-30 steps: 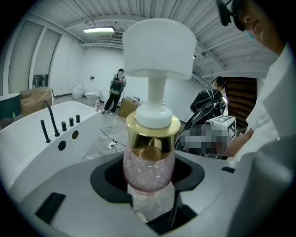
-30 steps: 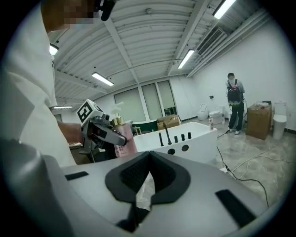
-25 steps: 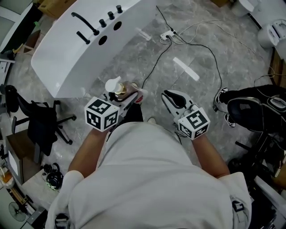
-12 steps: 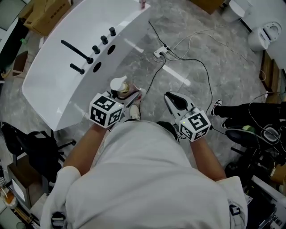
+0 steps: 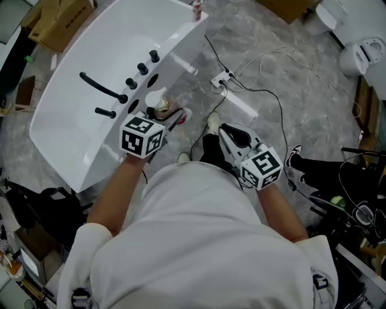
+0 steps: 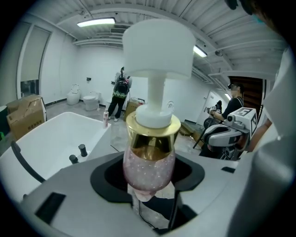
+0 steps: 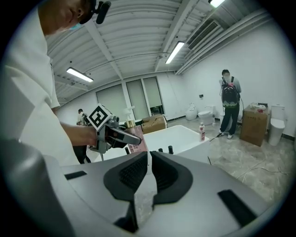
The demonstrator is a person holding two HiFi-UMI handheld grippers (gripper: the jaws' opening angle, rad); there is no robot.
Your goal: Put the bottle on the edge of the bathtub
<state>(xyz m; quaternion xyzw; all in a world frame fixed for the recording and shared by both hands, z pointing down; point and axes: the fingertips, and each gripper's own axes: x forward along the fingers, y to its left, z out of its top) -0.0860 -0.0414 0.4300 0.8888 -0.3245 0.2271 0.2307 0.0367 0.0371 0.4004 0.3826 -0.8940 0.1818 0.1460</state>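
A pump bottle (image 5: 159,107) with a pink glittery body, gold collar and white pump head stands upright between the jaws of my left gripper (image 5: 169,116), which is shut on it. From the head view it hangs right by the near rim of the white bathtub (image 5: 78,54), beside the black knobs (image 5: 140,71) and spout. The left gripper view shows the bottle (image 6: 149,159) close up, held low on its body, with the bathtub (image 6: 51,134) ahead on the left. My right gripper (image 5: 228,131) floats over the floor to the right, shut and holding nothing. In the right gripper view, the right gripper (image 7: 149,163) faces the bathtub (image 7: 185,137).
A second pink bottle (image 5: 197,8) stands on the tub's far corner. A power strip (image 5: 221,79) with cables lies on the marble floor. Cardboard boxes (image 5: 60,21) sit behind the tub, toilets (image 5: 365,54) at top right, a black chair (image 5: 45,202) lower left. A person (image 7: 230,99) stands far off.
Both grippers have travelled across the floor toward the bathtub. The bottle in the left gripper has gone from well short of the tub to right at its near rim.
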